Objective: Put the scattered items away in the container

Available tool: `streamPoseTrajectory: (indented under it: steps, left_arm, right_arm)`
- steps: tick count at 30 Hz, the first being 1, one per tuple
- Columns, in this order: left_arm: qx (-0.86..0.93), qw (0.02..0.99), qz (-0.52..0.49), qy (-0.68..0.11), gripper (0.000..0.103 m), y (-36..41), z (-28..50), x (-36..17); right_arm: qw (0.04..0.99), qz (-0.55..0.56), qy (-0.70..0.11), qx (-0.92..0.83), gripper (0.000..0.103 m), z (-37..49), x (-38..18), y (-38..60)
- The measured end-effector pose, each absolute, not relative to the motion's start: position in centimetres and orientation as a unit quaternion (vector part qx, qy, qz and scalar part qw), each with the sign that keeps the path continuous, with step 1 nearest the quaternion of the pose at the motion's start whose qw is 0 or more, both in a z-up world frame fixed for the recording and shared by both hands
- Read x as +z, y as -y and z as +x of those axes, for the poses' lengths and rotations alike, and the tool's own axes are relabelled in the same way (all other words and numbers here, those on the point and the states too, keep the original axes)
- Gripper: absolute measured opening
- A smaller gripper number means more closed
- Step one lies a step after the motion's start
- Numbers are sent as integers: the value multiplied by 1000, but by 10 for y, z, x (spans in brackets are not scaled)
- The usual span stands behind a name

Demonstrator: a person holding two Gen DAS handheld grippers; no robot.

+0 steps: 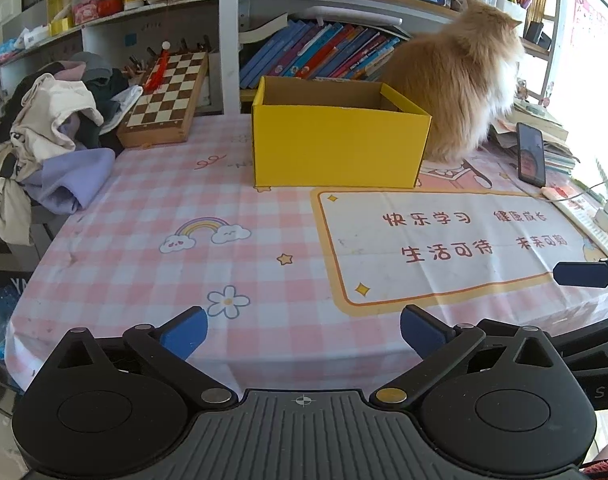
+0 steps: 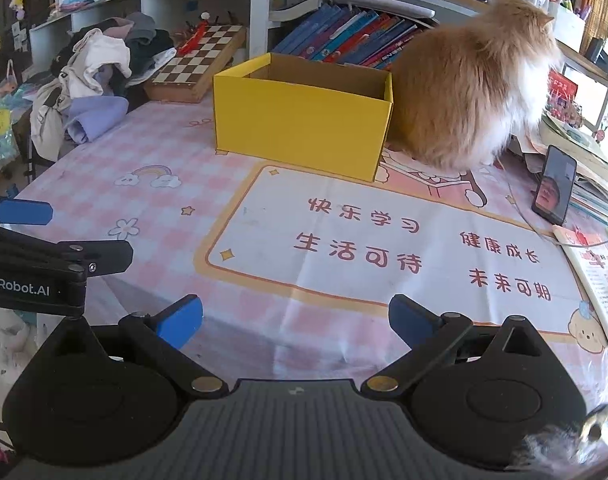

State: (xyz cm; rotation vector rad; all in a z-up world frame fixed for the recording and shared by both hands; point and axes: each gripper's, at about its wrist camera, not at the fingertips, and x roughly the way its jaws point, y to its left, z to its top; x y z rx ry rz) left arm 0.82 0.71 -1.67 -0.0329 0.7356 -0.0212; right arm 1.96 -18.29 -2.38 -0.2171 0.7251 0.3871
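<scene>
An open yellow cardboard box (image 1: 336,144) (image 2: 300,128) stands on the pink checked tablecloth (image 1: 192,200) (image 2: 176,152) toward the back; its inside is hidden from this angle. My left gripper (image 1: 304,334) hovers over the near edge of the table, its blue-padded jaws wide open with nothing between them. My right gripper (image 2: 296,322) is beside it to the right, also wide open and empty. One blue fingertip of the right gripper (image 1: 580,274) shows in the left wrist view, and one of the left gripper (image 2: 22,213) in the right wrist view.
A fluffy orange cat (image 1: 460,92) (image 2: 472,92) sits against the box's right side. A phone (image 1: 531,155) (image 2: 555,190) leans on stacked books at right. Clothes (image 1: 52,136) (image 2: 92,92) pile up at left, a chessboard (image 1: 168,94) (image 2: 202,62) behind them. Bookshelves line the back.
</scene>
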Motion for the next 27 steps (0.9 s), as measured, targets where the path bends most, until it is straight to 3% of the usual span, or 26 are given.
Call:
streamPoseTrajectory:
  steps: [27]
  left_arm:
    - [-10, 932, -14, -362, 103, -8, 9, -18]
  right_arm:
    - [906, -114, -359, 195, 101, 25, -28, 178]
